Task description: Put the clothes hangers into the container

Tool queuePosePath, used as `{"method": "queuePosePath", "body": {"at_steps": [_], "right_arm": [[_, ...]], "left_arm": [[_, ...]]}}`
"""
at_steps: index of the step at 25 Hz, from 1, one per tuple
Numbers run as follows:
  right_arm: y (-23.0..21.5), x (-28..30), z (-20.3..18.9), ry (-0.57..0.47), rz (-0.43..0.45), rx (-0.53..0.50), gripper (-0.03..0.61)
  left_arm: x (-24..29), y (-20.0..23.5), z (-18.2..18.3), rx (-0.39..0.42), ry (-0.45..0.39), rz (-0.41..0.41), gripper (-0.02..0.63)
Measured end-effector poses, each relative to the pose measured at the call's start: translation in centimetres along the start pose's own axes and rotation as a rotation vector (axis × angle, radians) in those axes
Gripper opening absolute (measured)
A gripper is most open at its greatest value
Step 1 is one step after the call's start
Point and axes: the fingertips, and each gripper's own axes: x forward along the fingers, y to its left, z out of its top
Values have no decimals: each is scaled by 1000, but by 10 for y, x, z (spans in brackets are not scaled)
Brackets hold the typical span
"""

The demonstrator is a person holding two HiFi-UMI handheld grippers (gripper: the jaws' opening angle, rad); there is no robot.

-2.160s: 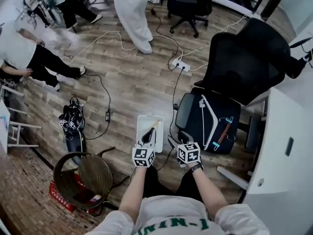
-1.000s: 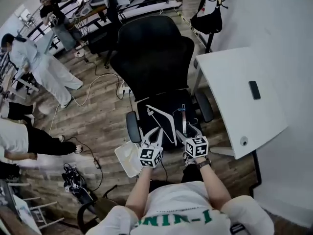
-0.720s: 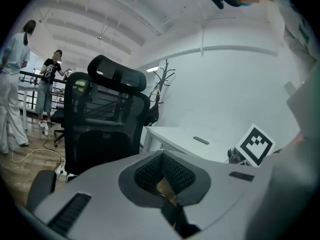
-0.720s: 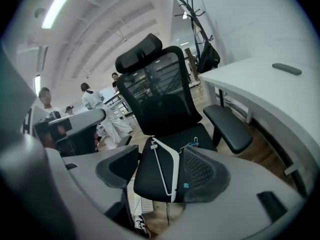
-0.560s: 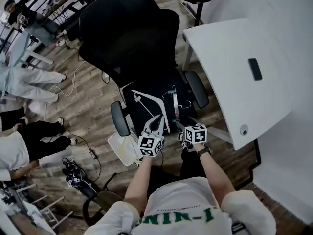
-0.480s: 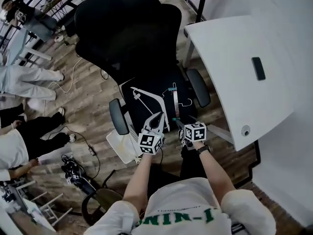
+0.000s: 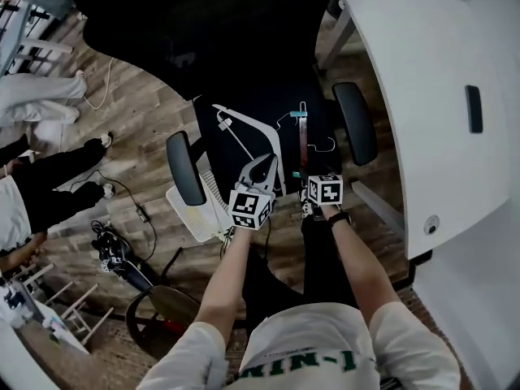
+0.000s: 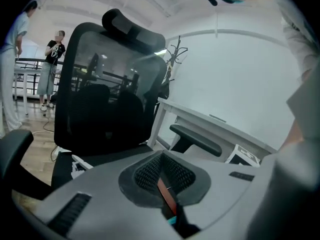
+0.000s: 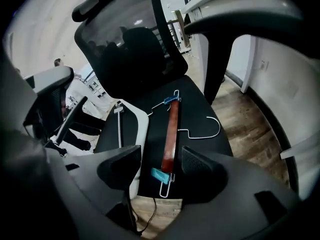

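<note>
Just above the wooden hanger (image 9: 171,134) on the seat (image 9: 200,104), the right gripper (image 9: 160,166) (jaws wide, lately narrowing, empty) could shut early and shove it floorward; the left gripper (image 8: 167,176) has jaws together, empty.

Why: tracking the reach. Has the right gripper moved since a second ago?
Yes: right gripper came down toward the chair seat; jaws just closed slightly, wooden hanger beyond them, ungripped.

White green-lettered tee (image 7: 309,341), dark wristwatch (image 7: 337,216), claws (image 7: 262,166) with black-white marker cubes (image 7: 325,189)
</note>
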Motion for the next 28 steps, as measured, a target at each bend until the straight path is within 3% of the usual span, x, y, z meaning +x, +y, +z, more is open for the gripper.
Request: {"method": "queuePosePath", "body": {"at_steps": [4, 10, 16, 20, 28], "right_arm": [[-7, 37, -21, 40, -8, 4, 265], [-9, 67, -30, 92, -41, 8, 256], [-21, 71, -36, 163, -165, -99, 195], [-23, 71, -33, 147, -176, -45, 138], [-22, 47, -24, 93, -160, -11, 133]], "left_arm": [[8, 13, -34, -28, 26, 10, 12], [9, 23, -54, -63, 42, 27, 12], [-3, 24, -59, -71, 52, 40, 12], [-10, 27, -58, -77, 45, 53, 12], [-25, 28, -49, -78, 27, 69, 12]]}}
